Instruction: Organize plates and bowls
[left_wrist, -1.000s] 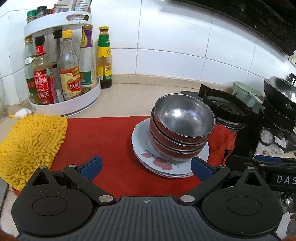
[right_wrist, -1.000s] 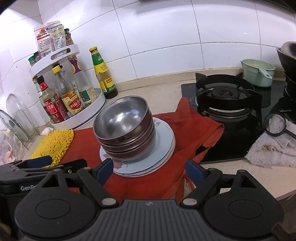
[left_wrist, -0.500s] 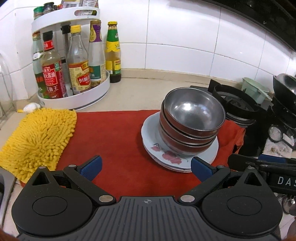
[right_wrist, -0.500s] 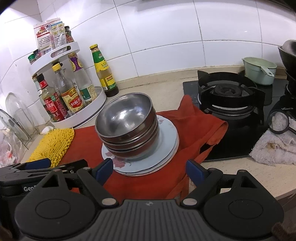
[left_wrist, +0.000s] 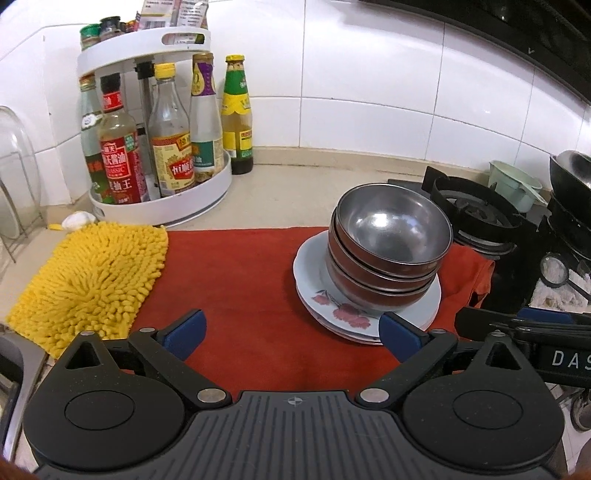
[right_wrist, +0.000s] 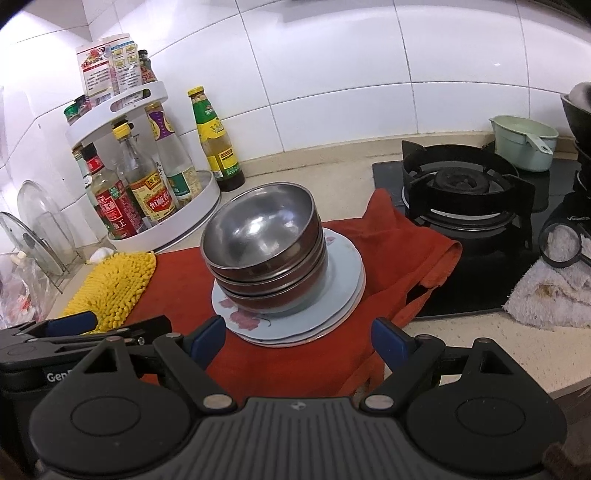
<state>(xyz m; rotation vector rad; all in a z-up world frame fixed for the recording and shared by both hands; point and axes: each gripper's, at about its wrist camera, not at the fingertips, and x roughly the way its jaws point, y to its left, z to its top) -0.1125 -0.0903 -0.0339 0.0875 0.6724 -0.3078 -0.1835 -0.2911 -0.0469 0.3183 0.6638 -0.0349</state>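
Observation:
Three nested bowls (left_wrist: 389, 254), steel inside and dark red outside, sit on a stack of pale floral plates (left_wrist: 314, 288) on a red cloth (left_wrist: 240, 280). The right wrist view shows the same bowls (right_wrist: 264, 242) and plates (right_wrist: 347, 269). My left gripper (left_wrist: 291, 332) is open and holds nothing; it hovers over the cloth, near and left of the plates, with its right pad beside the plates' near rim. My right gripper (right_wrist: 299, 341) is open and holds nothing, just short of the plates' near edge.
A white two-tier rack of sauce bottles (left_wrist: 155, 177) stands at the back left, with a green-labelled bottle (left_wrist: 238, 122) beside it. A yellow chenille mitt (left_wrist: 88, 280) lies left of the cloth. A gas hob (right_wrist: 465, 188), a green cup (right_wrist: 524, 147) and a towel (right_wrist: 550, 295) are on the right.
The left wrist view has shifted: the bowls and plates now sit further right and lower in it, and more of the bottle rack shows. The right view barely changed.

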